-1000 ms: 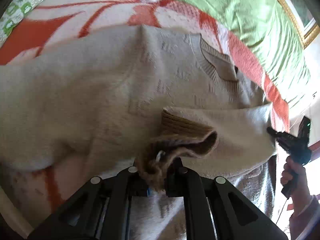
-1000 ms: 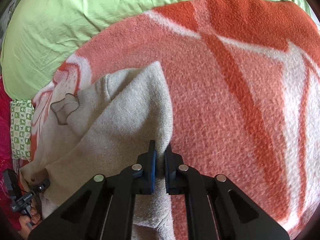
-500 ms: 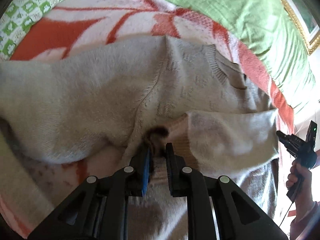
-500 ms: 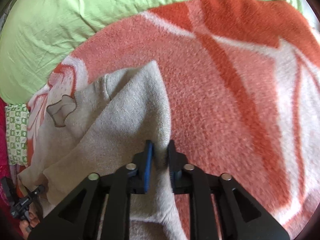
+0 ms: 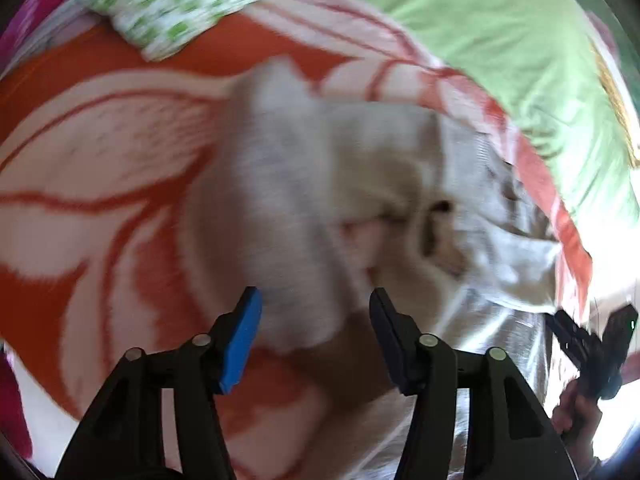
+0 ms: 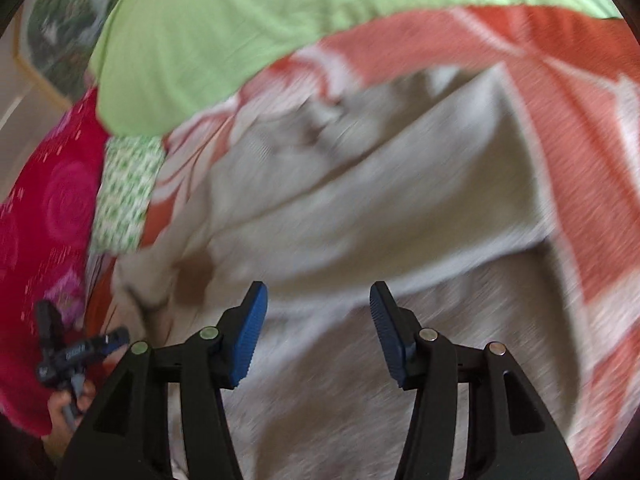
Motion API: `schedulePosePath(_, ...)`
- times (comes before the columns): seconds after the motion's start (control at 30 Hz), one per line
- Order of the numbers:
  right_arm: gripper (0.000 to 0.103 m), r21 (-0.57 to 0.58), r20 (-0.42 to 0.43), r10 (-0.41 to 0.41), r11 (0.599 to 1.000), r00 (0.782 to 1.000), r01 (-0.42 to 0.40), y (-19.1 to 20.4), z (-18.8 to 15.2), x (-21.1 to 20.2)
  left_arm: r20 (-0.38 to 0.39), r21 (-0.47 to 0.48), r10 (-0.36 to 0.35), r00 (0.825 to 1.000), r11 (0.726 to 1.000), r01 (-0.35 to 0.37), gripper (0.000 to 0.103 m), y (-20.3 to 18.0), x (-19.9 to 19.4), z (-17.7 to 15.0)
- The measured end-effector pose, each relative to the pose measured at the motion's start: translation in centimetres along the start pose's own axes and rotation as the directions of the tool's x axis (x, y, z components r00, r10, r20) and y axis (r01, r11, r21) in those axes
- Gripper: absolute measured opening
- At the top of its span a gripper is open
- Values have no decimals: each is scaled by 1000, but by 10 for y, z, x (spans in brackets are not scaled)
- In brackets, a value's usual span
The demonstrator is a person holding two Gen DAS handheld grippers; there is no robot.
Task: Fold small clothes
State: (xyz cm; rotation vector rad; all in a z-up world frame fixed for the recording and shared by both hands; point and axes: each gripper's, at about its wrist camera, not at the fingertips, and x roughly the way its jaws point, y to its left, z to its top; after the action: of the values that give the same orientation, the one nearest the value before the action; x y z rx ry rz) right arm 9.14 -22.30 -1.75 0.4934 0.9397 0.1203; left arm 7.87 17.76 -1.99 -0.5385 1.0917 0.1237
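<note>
Surface and room: a bed covered by an orange-and-white patterned blanket point(image 5: 100, 168), with a light green sheet point(image 6: 224, 28) beyond it. A green-and-white checked cloth point(image 5: 188, 4) lies at the blanket's far edge in the left wrist view. In the right wrist view a magenta floral cover point(image 6: 44, 208) lies at the left, next to the checked cloth, and a framed picture point(image 6: 56, 40) stands against the wall at upper left. Both views are motion-blurred.

Task item: a beige knit sweater point(image 6: 380, 200) lies on the blanket, partly folded, with a sleeve laid across the body. In the right wrist view its long axis runs from lower centre up and to the left, toward the neckline; the folded sleeve crosses it as a band from left to upper right. Finer detail of the knit cannot be told through the blur.

Left hand-held gripper point(image 5: 316, 328): jaws apart and opening; sweater fabric shows in the gap, but the pads do not press on it.

Right hand-held gripper point(image 6: 318, 324): jaws apart and opening above the sweater body, gripping nothing. A person's hand point(image 5: 576, 416) holds its handle at the left wrist view's right edge.
</note>
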Motion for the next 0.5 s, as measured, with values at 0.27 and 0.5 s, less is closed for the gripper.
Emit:
schedulePosePath(0.27, 55, -58, -61, 48, 997, 997, -52, 40, -25, 11, -98, -195, -153, 983, 972, 132, 56, 39, 42, 2)
schedulePosePath(0.5, 55, -58, -44, 29, 998, 999, -31, 40, -36, -2, -23, -56, -190, 982, 981, 188, 7, -12, 25, 11)
